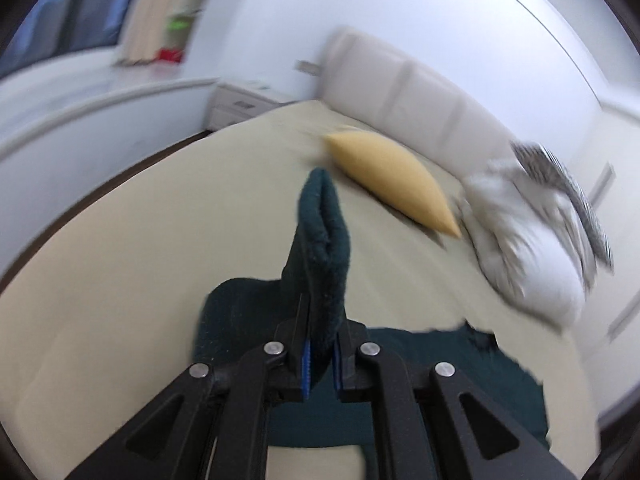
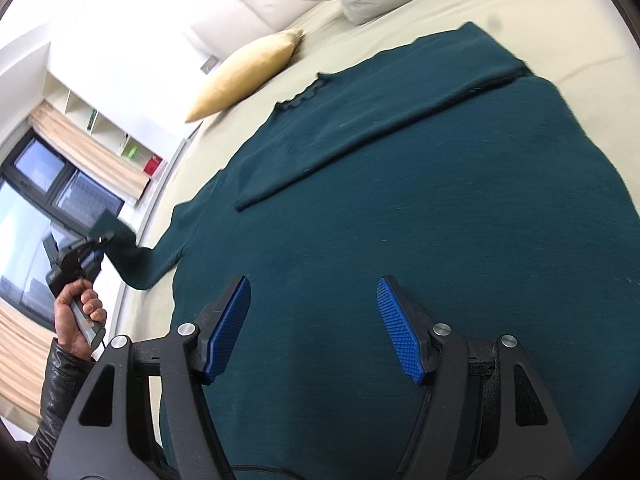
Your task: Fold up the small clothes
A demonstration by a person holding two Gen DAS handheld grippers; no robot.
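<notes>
From the left wrist, the left gripper [image 1: 320,350] pinches the dark green sweater's sleeve [image 1: 320,240], raised off the bed [image 1: 120,260], likely to carry it across. From the right wrist, the right gripper [image 2: 314,328] hovers spread over the sweater [image 2: 420,220], whose other sleeve [image 2: 380,120] lies folded in.

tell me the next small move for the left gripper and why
Probably carry the sleeve inward and lay it across the sweater body. The left gripper is shut on that sleeve's end, lifted off the bed, while the other sleeve already lies folded across; the right gripper is open above the body.
</notes>
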